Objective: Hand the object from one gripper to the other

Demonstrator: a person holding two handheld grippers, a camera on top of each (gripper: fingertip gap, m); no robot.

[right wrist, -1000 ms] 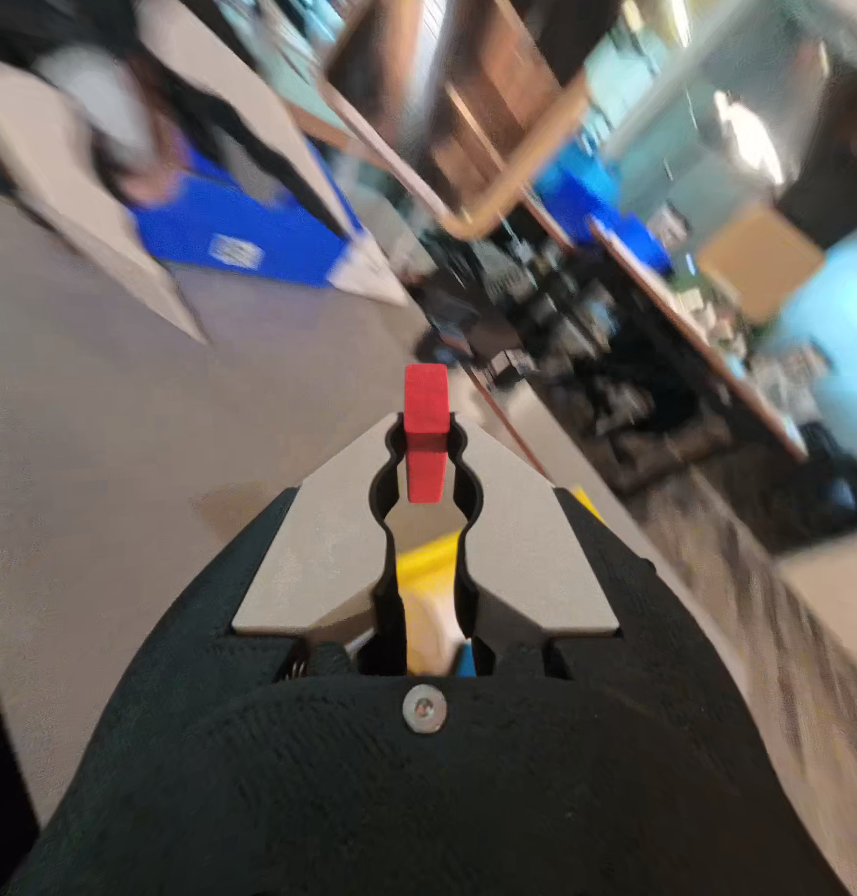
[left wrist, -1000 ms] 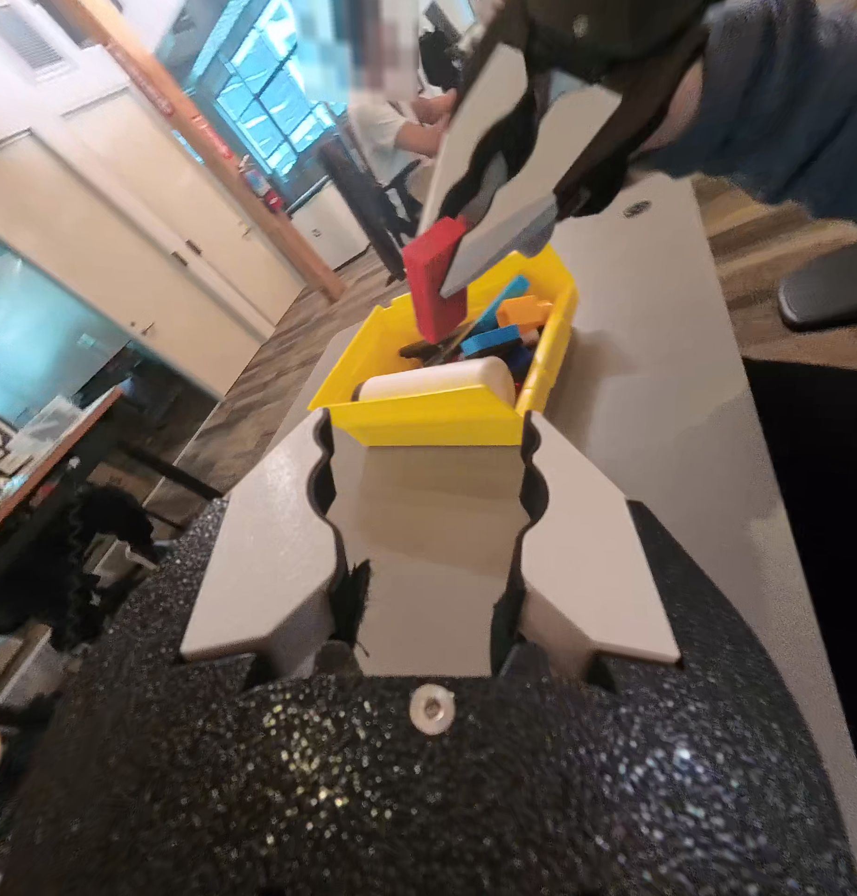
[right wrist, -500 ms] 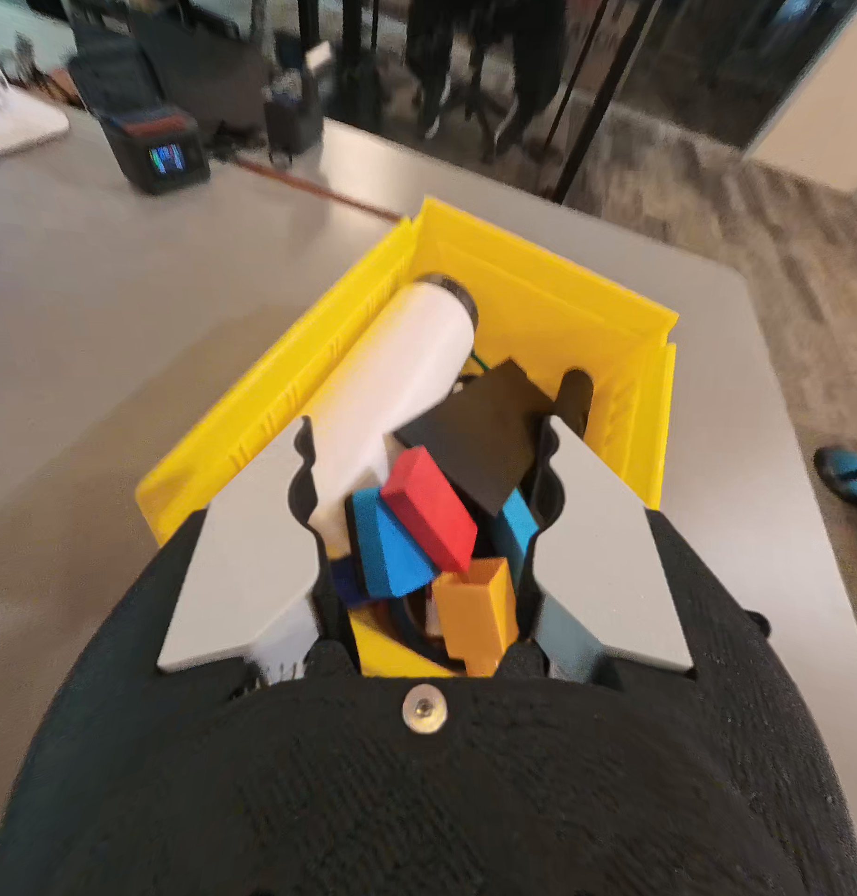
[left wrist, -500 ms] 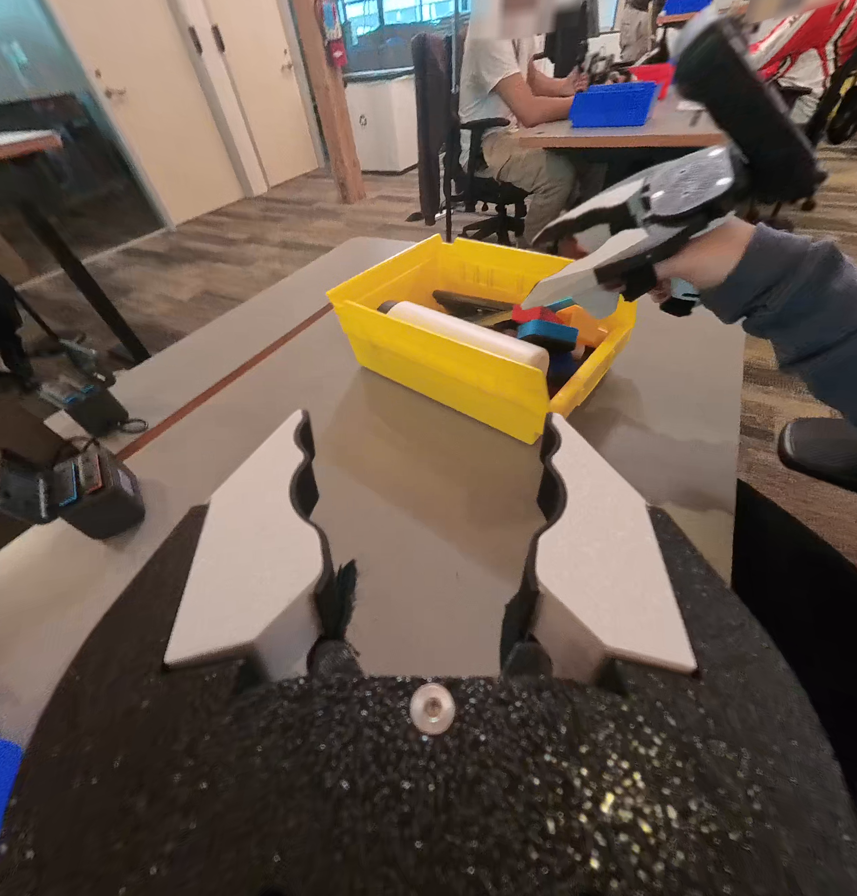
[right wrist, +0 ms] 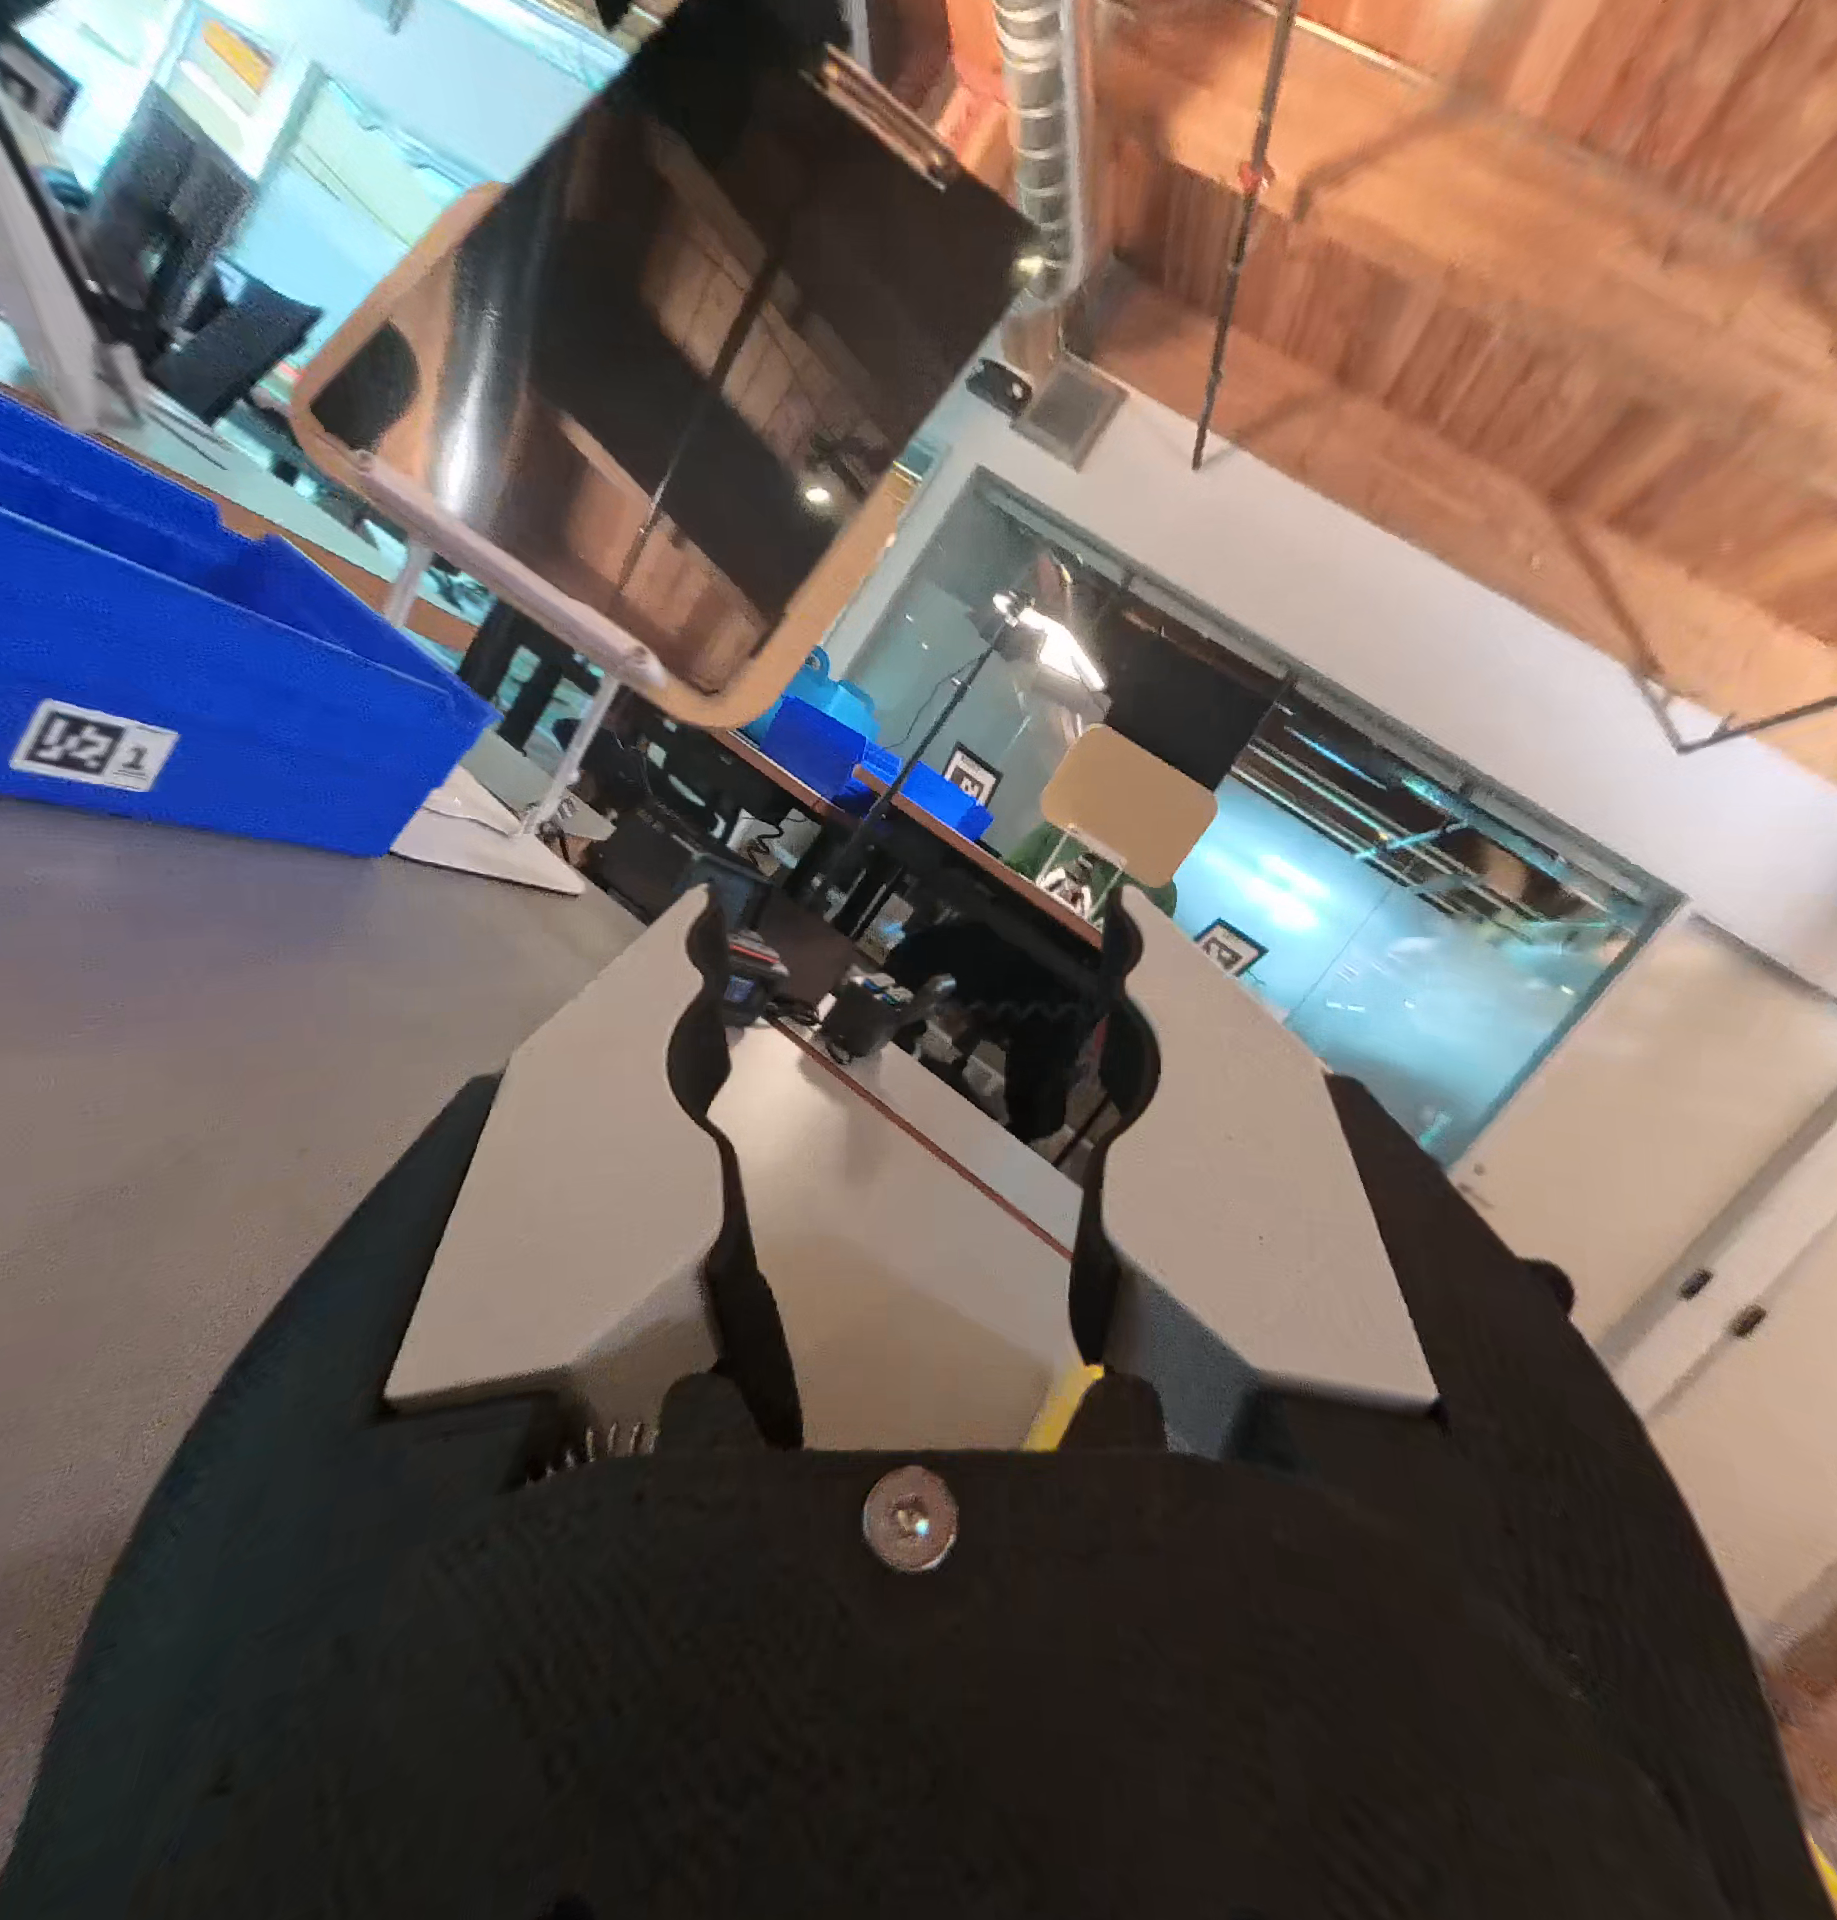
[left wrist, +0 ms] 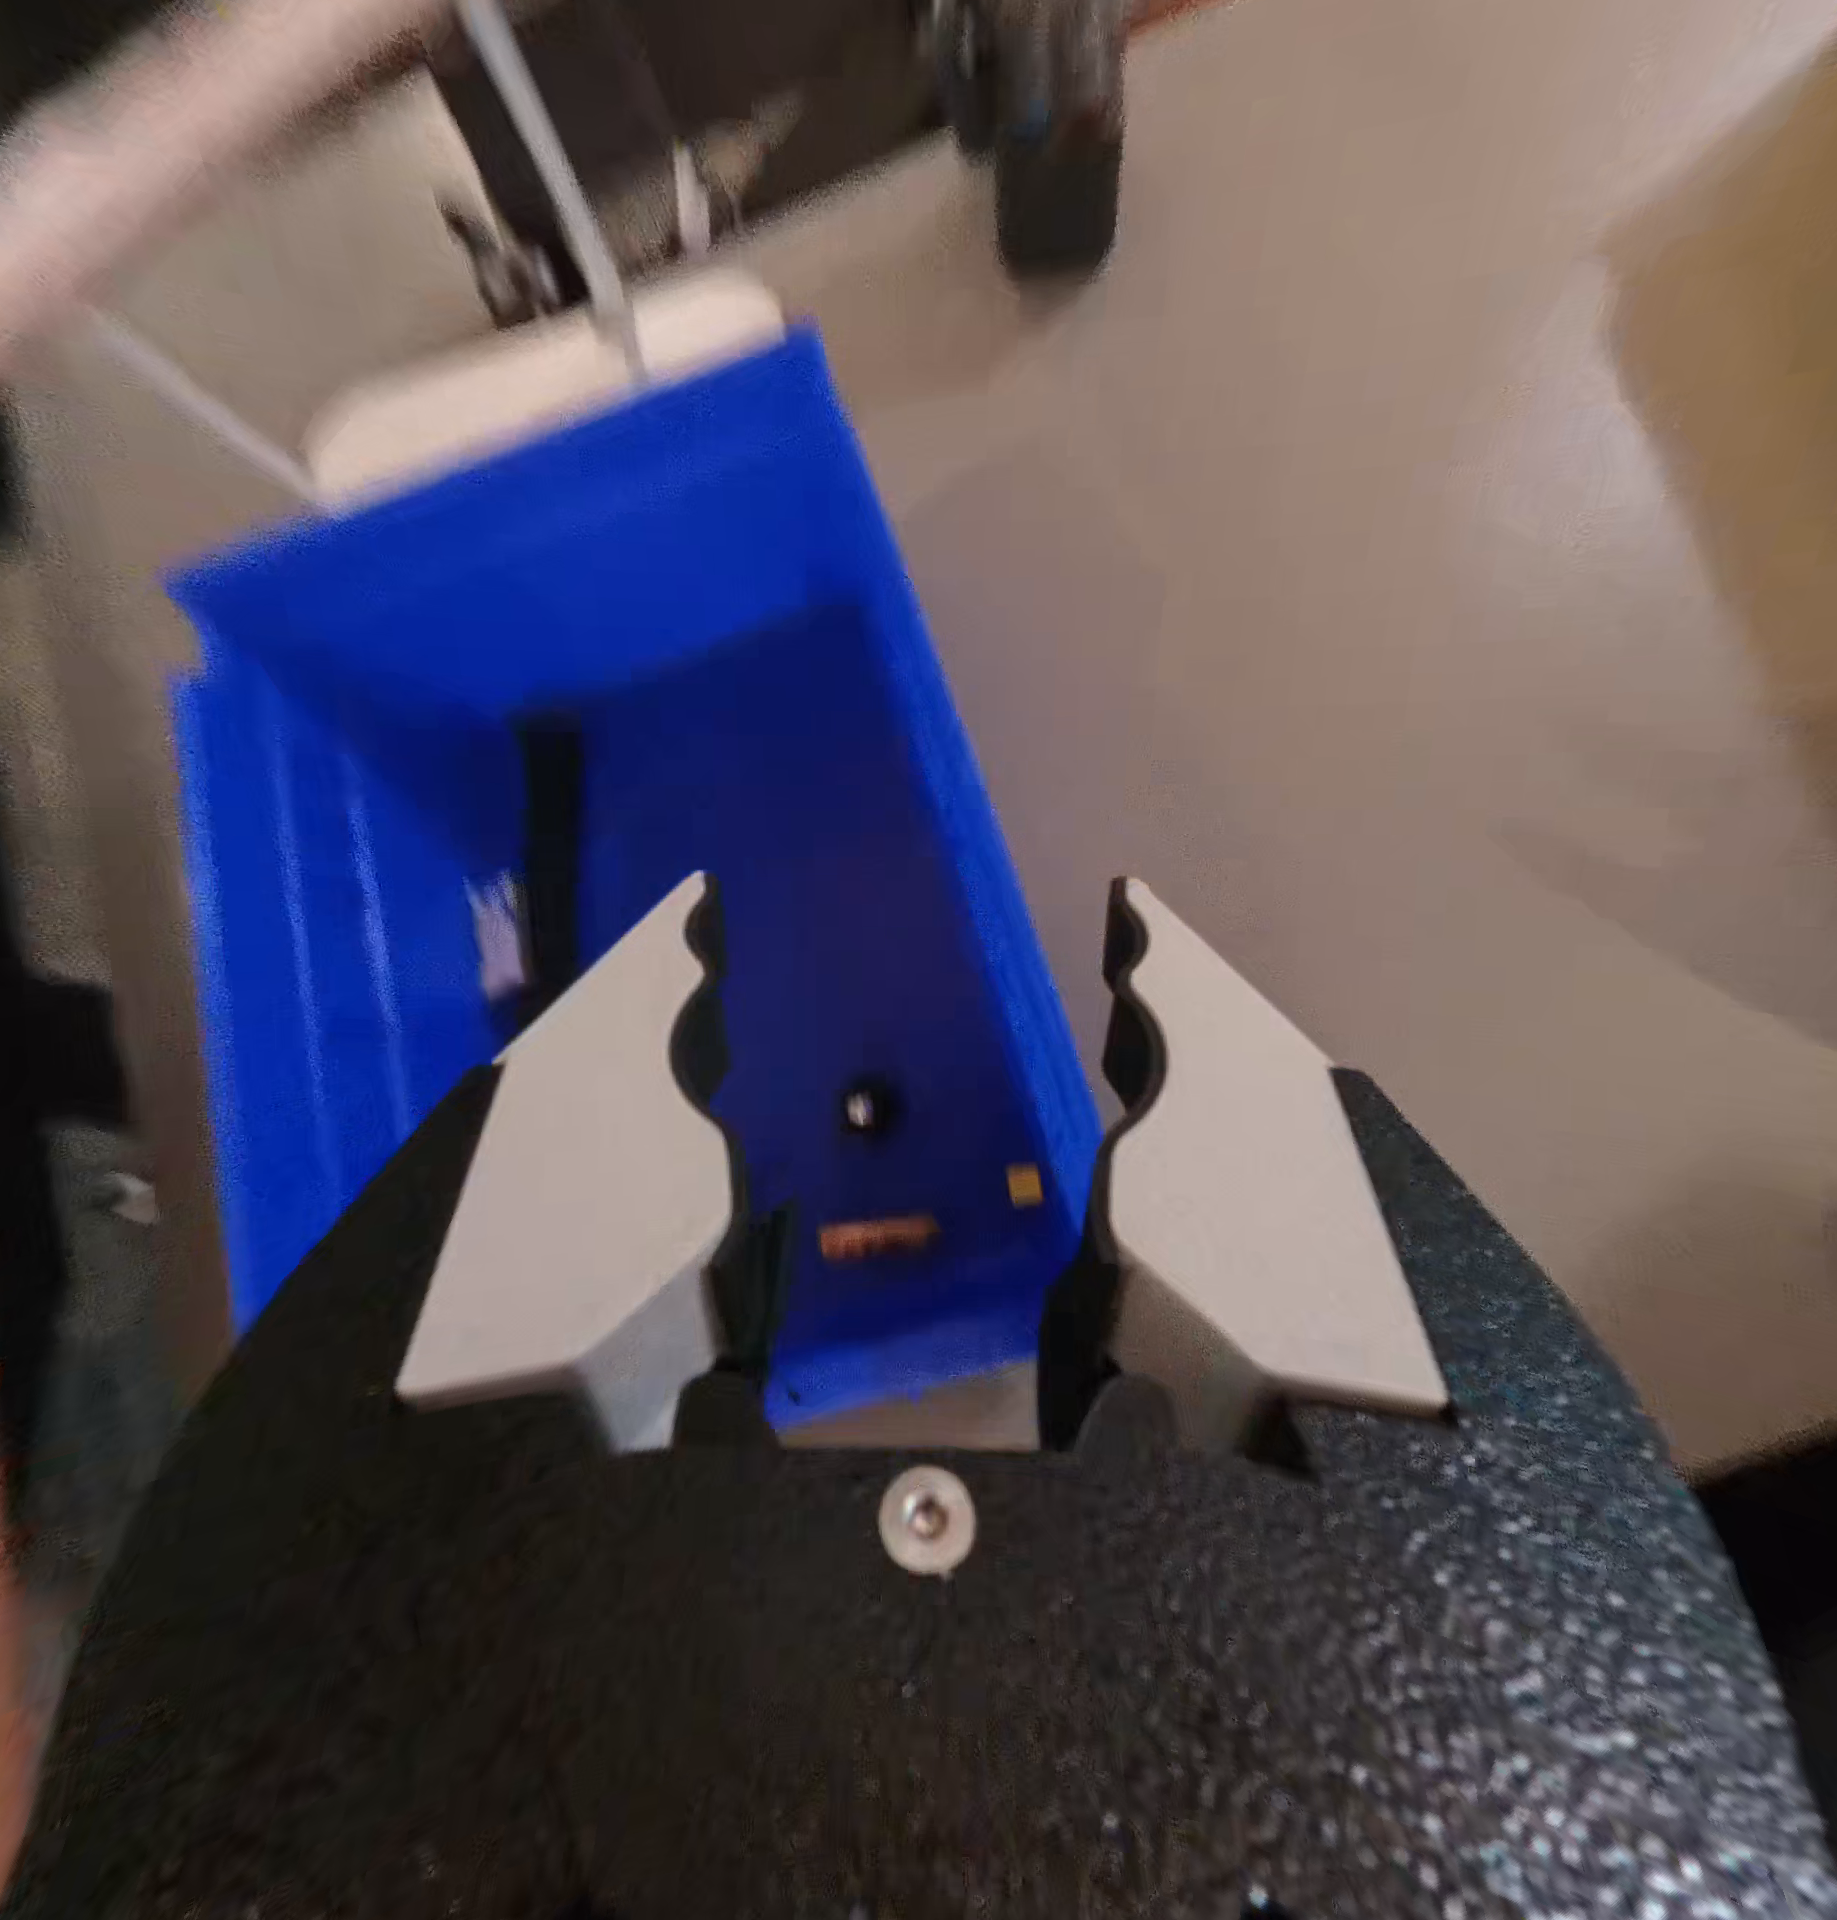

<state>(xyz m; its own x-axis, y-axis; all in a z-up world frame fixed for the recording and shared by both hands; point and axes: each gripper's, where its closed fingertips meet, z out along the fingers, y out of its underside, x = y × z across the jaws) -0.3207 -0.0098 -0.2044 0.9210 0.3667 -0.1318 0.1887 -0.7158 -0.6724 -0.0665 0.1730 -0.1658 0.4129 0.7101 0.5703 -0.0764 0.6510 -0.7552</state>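
Note:
My left gripper is open and empty, pointing down over a blue bin on the table; the view is blurred. The bin holds a black strip and a few small bits. My right gripper is open and empty, low over the grey table and tilted up toward the room. A yellow sliver shows low between its fingers. The red block is in neither view. Neither gripper shows in the other's view.
The blue bin stands at the left in the right wrist view, with a white tag on its side. A dark shiny panel on a thin stand rises behind it. A white base sits behind the bin. Desks lie beyond the table edge.
My right gripper held the red block, then opened over the yellow bin where the block lay, and has now tilted up away from it. My left gripper swung from the yellow bin to the blue bin.

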